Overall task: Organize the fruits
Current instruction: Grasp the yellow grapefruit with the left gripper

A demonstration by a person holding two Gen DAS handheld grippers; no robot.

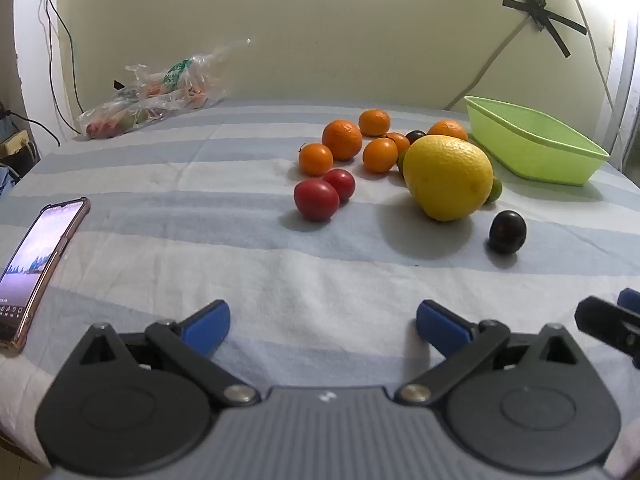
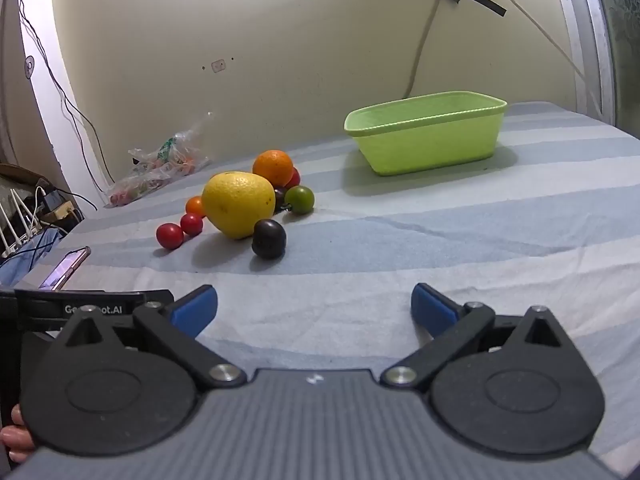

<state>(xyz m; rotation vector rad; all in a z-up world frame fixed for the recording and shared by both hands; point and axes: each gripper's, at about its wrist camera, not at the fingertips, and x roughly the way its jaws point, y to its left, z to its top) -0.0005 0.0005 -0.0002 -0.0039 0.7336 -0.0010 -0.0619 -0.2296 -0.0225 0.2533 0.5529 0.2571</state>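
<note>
A pile of fruit lies on the striped cloth: a big yellow citrus (image 1: 448, 178) (image 2: 238, 204), several small oranges (image 1: 342, 139) (image 2: 273, 168), two red tomatoes (image 1: 316, 200) (image 2: 169, 236), a dark plum (image 1: 507, 232) (image 2: 269, 239) and a green lime (image 2: 299, 199). An empty light-green basket (image 1: 536, 140) (image 2: 426, 138) stands to the right of the pile. My left gripper (image 1: 322, 326) is open and empty, low over the cloth, well short of the fruit. My right gripper (image 2: 314, 312) is open and empty too, beside the left one.
A phone (image 1: 36, 264) (image 2: 66, 266) lies on the cloth at the left. A clear plastic bag with produce (image 1: 152, 96) (image 2: 160, 168) sits at the far left by the wall. Cables hang down the wall. The bed edge runs along the left.
</note>
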